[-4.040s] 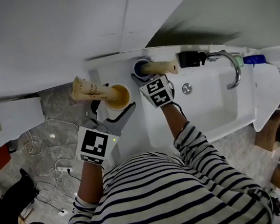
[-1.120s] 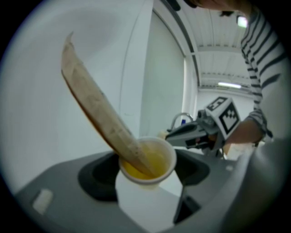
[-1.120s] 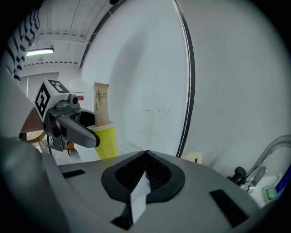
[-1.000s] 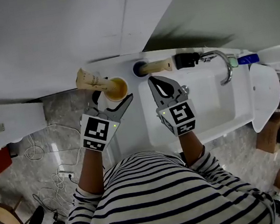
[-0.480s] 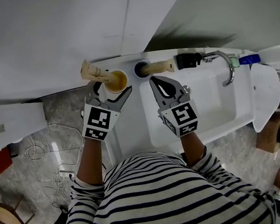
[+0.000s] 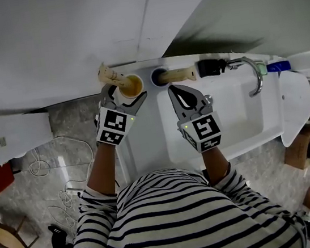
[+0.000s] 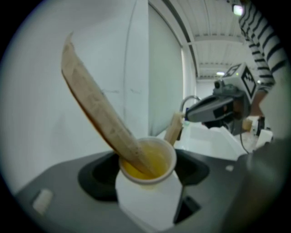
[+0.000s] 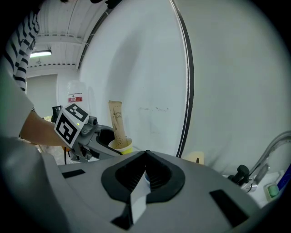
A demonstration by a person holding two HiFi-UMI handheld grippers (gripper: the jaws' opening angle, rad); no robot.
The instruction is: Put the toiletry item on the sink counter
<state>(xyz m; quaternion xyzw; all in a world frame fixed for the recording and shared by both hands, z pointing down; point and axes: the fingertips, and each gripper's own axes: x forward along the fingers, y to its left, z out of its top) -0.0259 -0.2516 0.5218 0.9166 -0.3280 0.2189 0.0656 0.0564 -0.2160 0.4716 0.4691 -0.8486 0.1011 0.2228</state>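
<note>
The left claw (image 6: 126,93) is spread wide and closed around a cup (image 6: 131,86), white outside and yellow inside, which is pinched between its jaws. A tan tube (image 6: 110,75) is stood in the cup and is tilted away toward the wall, with its flat crimped end uppermost. The cup is held at the far left end of the white sink surface (image 6: 149,130), close to the wall; whether its base is set down on the surface cannot be told. The right claw (image 6: 173,91) is pressed together with nothing in it and is held over the near left part of the sink, well apart from the cup. A second tube (image 6: 178,76) is laid flat on the surface along the wall, between the cup and the tap (image 6: 257,74).
</note>
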